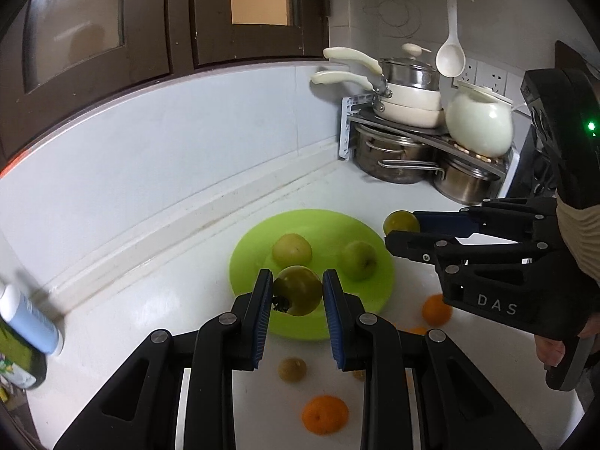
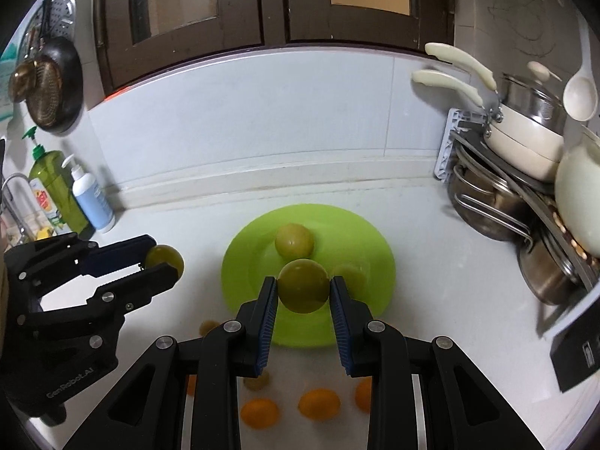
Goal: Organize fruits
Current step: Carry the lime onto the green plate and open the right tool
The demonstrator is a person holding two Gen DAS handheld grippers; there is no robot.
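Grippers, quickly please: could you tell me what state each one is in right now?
Left gripper: closed on a green fruit, above the green plate.
Right gripper: closed on another green fruit.

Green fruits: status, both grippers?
Left gripper shut on one round green fruit. Right gripper shut on another green fruit. Both above the lime-green plastic plate, two green fruits already in it. Nothing blocking.
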